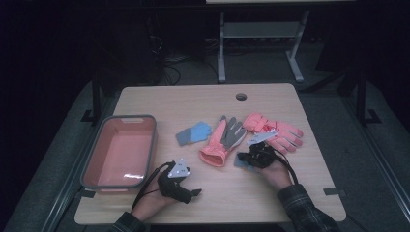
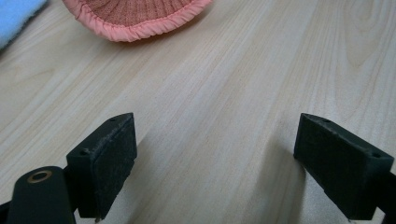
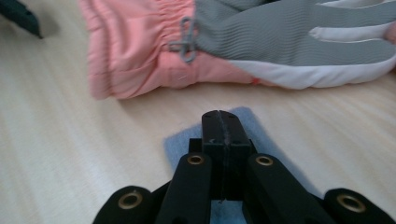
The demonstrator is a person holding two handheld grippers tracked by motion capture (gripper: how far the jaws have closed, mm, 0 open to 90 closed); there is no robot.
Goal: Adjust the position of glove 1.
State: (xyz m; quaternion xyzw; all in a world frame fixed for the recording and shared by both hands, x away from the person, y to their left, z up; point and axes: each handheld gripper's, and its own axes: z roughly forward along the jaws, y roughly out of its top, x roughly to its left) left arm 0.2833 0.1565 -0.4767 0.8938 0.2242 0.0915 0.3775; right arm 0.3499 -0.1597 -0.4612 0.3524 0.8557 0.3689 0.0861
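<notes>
Your right gripper (image 3: 223, 135), jaws pressed together, pinches a small blue-grey glove (image 3: 212, 135) near the tabletop's (image 1: 203, 99) front edge; your left gripper (image 2: 215, 163) gapes empty. That thin bite could slip as you lift.

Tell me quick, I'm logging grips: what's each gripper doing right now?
Left gripper: open, nothing between its jaws, bare table beneath.
Right gripper: jaws shut together over a blue-grey glove; whether they pinch it cannot be told.
</notes>
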